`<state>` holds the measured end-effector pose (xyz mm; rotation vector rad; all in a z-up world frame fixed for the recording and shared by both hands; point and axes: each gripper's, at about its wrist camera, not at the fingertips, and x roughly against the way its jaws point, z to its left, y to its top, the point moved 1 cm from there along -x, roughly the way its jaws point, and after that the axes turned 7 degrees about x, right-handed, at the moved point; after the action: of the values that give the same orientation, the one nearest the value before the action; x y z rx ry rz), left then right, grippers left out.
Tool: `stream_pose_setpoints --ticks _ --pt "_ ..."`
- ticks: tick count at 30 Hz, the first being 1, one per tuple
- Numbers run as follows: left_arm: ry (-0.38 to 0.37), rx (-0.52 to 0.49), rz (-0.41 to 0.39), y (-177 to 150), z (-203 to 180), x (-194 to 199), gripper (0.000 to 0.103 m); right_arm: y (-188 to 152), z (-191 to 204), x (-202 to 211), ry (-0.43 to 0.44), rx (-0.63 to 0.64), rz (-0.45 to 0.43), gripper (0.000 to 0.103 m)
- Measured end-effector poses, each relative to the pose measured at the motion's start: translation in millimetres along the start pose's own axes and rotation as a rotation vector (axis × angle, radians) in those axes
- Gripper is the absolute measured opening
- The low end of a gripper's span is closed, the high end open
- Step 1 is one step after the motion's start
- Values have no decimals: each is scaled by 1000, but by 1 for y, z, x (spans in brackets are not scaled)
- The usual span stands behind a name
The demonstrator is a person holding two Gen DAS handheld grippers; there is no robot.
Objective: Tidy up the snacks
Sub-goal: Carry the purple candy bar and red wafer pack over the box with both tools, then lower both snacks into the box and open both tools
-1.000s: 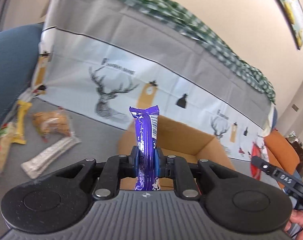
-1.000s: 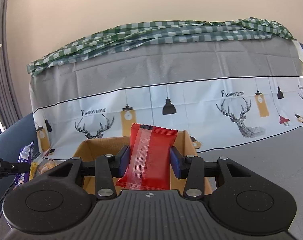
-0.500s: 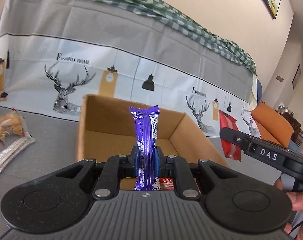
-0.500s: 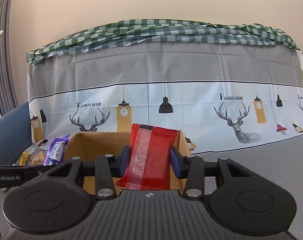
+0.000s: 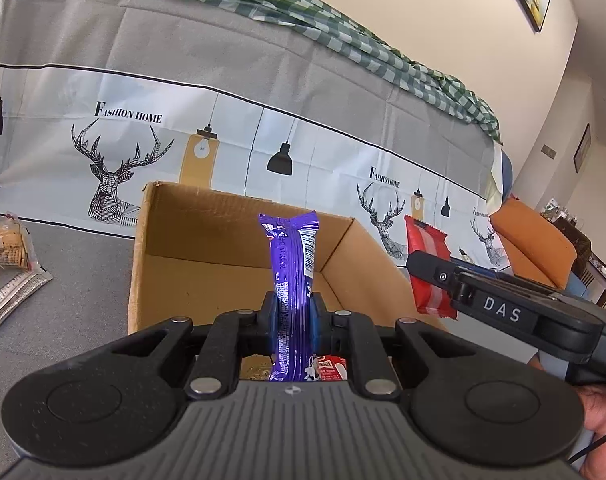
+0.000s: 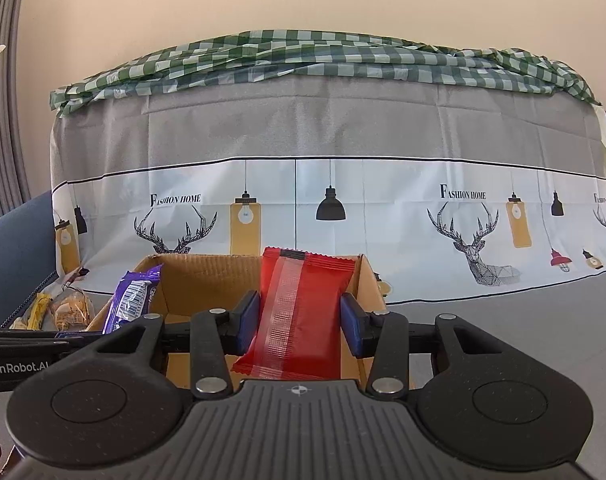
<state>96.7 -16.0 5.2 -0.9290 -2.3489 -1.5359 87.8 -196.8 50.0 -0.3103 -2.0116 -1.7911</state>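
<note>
My left gripper (image 5: 294,312) is shut on a purple snack bar (image 5: 293,264), held upright over the near side of an open cardboard box (image 5: 239,224). My right gripper (image 6: 299,320) is shut on a red snack packet (image 6: 303,308), held above the same box (image 6: 207,276) near its right wall. The red packet (image 5: 427,264) and right gripper also show at the right of the left wrist view; the purple bar (image 6: 133,300) shows at the left of the right wrist view. A red-and-white packet (image 5: 329,368) lies inside the box.
Loose snacks lie on the grey surface left of the box: a bag of brown snacks (image 5: 5,244), a silver bar (image 5: 11,300) and a yellow packet (image 6: 37,312). A deer-print cloth (image 6: 343,200) covers the backrest behind. An orange cushion (image 5: 535,244) sits far right.
Both grippers have closed in on the box with their snacks. The box looms larger in the left wrist view, and the right gripper with the red packet has come into that view.
</note>
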Motion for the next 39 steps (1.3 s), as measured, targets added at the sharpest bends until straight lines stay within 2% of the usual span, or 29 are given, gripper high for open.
stream_pose_setpoints --ticks 39 --pt "-16 11 -13 3 -2 5 16 -1 10 -1 -1 51 -14 45"
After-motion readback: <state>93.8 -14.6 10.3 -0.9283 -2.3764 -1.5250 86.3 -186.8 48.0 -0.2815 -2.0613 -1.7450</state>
